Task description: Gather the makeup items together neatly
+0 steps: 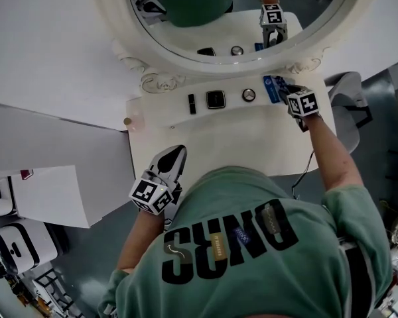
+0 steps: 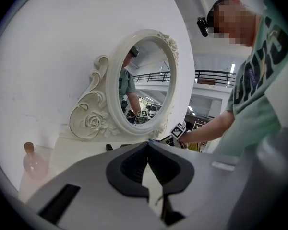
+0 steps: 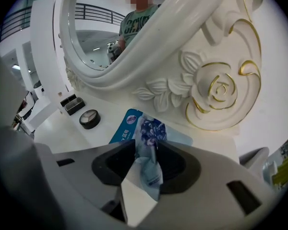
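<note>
The blue sachet (image 3: 151, 131) grasped by the right gripper (image 3: 145, 150) is best kept off the far mirror frame (image 3: 216, 90); the left gripper (image 2: 148, 145) is clenched, empty.

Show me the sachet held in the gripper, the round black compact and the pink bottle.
held sachet (image 3: 150, 169), right gripper view, its crumpled pale middle
round black compact (image 3: 90, 119), right gripper view, centre of its lid
pink bottle (image 2: 34, 166), left gripper view, its round belly

Bare white tabletop (image 1: 219, 141) mid-frame: wide open lane. Top blocked by ornate white oval mirror frame (image 1: 159, 78). Along its base, spaced apart: small black stick (image 1: 192, 103), black square compact (image 1: 215, 99), round black silver-topped jar (image 1: 249, 95). Pink glass bottle (image 1: 127, 121) at left edge. Upper right: right gripper (image 1: 285, 90) clamping blue foil sachet (image 1: 272, 83).
</note>
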`<action>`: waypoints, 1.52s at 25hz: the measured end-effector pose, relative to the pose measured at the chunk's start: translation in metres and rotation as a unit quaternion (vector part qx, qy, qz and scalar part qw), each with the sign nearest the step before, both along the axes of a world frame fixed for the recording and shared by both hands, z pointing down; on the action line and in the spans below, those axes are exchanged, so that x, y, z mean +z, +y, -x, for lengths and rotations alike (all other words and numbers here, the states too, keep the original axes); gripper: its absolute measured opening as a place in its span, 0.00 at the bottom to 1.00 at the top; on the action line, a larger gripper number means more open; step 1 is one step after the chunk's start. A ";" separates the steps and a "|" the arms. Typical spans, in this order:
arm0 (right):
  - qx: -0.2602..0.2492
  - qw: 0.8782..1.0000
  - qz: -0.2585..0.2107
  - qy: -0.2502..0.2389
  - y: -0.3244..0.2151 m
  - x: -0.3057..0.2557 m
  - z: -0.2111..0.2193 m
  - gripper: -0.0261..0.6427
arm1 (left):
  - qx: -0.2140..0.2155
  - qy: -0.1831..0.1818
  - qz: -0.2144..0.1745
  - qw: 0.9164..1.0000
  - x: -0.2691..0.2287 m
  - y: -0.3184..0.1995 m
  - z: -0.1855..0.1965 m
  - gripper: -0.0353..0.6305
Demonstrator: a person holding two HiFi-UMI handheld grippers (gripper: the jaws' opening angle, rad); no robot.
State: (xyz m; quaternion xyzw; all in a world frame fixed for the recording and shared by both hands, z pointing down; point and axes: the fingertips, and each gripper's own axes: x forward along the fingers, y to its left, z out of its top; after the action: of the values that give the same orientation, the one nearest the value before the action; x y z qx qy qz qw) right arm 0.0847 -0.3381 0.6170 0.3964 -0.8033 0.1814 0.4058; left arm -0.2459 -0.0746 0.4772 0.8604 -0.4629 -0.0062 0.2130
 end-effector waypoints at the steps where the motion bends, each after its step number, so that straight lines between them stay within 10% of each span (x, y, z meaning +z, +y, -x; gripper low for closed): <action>1: 0.001 1.000 0.000 -0.005 -0.001 0.001 0.000 0.27 | -0.002 0.000 0.001 1.000 0.000 0.001 0.000 0.07; 19: -0.079 0.992 0.015 -0.096 0.007 -0.015 0.017 0.55 | 0.002 -0.016 -0.005 1.000 -0.008 0.002 -0.049 0.07; 27: -0.156 0.960 -0.057 -0.227 0.053 -0.121 0.016 0.55 | -0.043 -0.021 -0.040 0.998 -0.041 -0.013 -0.099 0.07; 38: -0.213 0.917 -0.104 -0.320 0.143 -0.186 -0.010 0.20 | -0.075 0.000 -0.077 0.994 -0.076 -0.017 -0.143 0.07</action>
State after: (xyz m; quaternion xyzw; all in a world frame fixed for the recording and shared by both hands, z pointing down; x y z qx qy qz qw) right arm 0.0947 -0.1954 0.4311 0.1763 -0.9700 0.1233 0.1129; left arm -0.1029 -0.0914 0.4015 0.8373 -0.5239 -0.0579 0.1456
